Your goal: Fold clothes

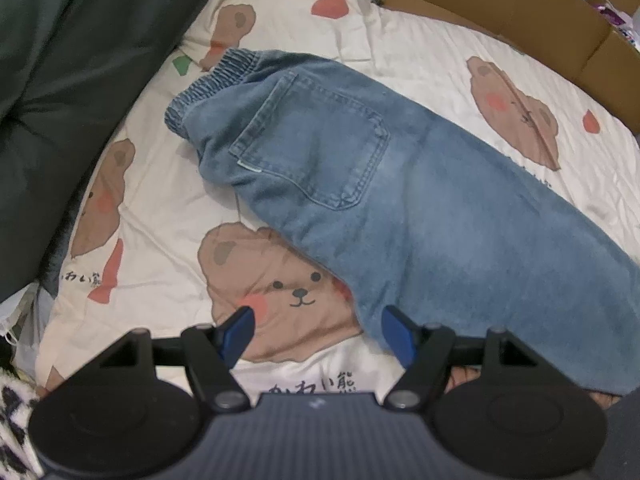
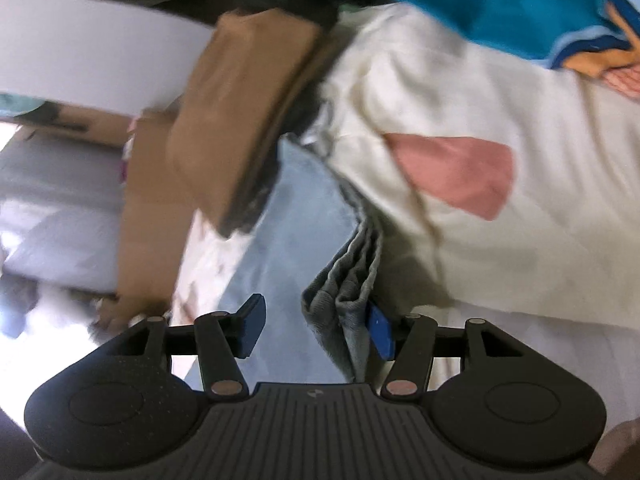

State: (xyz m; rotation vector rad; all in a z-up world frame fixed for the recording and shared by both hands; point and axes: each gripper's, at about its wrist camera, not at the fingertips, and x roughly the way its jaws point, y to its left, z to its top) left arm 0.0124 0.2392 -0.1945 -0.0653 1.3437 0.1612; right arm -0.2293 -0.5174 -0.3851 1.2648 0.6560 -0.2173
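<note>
A pair of light blue jeans (image 1: 400, 184) lies folded lengthwise on the bear-print sheet (image 1: 168, 200), elastic waistband at the far left, back pocket up, legs running to the right. My left gripper (image 1: 318, 330) is open and empty, just above the sheet at the jeans' near edge. In the right wrist view, which is blurred, the stacked leg hems of the jeans (image 2: 348, 280) lie between the open jaws of my right gripper (image 2: 318, 328), against the right blue pad (image 2: 382, 336); the left pad stands apart from the cloth.
A dark green cushion (image 1: 60, 100) borders the sheet on the left. Brown cardboard (image 1: 540, 12) lines the far right edge; it also shows in the right wrist view (image 2: 240, 112). A teal patterned fabric (image 2: 480, 0) lies beyond the sheet.
</note>
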